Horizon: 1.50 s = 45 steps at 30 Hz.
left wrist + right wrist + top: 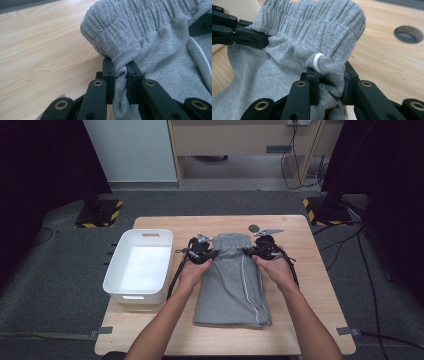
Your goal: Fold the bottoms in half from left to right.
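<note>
Folded grey sweatpants (232, 290) lie lengthwise on the wooden table (310, 270), with the gathered elastic waistband (231, 240) at the far end. My left gripper (212, 254) is shut on the waistband's left edge; in the left gripper view a bunch of grey cloth (155, 37) is pinched between the jaws of the left gripper (120, 68). My right gripper (248, 252) is shut on the waistband's right edge. In the right gripper view the right gripper (329, 72) squeezes cloth (312, 30) together with a white drawstring (318, 61). The waistband is raised slightly off the table.
A white plastic bin (117, 270) stands at the table's left edge, close to my left forearm. A round hole (254, 227) is in the tabletop just beyond the waistband. Yellow-and-black striped stand bases (100, 215) sit on the floor behind the table.
</note>
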{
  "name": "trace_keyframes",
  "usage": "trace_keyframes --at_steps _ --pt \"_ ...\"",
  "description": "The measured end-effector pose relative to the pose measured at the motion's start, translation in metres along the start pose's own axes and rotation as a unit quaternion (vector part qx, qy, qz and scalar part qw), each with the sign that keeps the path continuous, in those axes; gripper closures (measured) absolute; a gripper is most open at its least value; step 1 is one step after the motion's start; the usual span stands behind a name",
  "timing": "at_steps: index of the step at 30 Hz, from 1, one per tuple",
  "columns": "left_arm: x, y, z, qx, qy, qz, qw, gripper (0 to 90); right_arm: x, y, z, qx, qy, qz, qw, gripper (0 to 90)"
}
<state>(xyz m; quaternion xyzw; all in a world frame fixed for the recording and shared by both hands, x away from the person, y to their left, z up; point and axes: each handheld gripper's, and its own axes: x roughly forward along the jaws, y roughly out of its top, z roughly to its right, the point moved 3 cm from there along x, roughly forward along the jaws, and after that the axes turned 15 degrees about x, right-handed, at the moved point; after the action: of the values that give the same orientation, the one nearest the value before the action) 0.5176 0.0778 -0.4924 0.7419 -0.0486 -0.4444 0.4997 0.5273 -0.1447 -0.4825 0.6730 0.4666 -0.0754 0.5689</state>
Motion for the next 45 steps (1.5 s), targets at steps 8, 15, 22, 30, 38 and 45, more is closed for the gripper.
trace_keyframes --at_steps 8,15,22,30,38,45 --pt "-0.006 0.017 0.004 0.014 0.008 0.011 0.9998 80.7 -0.016 0.010 0.001 -0.013 -0.003 0.016 0.9998 73.6" --pt "-0.010 0.023 0.006 0.020 0.007 0.016 0.9997 80.7 -0.023 0.015 0.002 -0.015 -0.005 0.024 0.9996 73.6" --pt "-0.013 0.027 0.004 0.023 0.010 0.019 0.9995 80.7 -0.023 0.017 0.001 -0.015 -0.005 0.030 0.9994 73.6" --pt "-0.015 0.028 -0.002 0.018 0.016 0.025 0.9994 80.8 -0.026 0.024 -0.006 -0.028 -0.013 0.032 0.9990 73.6" --pt "-0.020 0.031 -0.003 0.020 0.016 0.027 0.9993 80.8 -0.030 0.027 -0.010 -0.037 -0.017 0.034 0.9986 73.5" --pt "-0.023 0.037 -0.004 0.023 0.018 0.032 0.9991 80.8 -0.033 0.033 -0.012 -0.043 -0.021 0.034 0.9983 73.5"
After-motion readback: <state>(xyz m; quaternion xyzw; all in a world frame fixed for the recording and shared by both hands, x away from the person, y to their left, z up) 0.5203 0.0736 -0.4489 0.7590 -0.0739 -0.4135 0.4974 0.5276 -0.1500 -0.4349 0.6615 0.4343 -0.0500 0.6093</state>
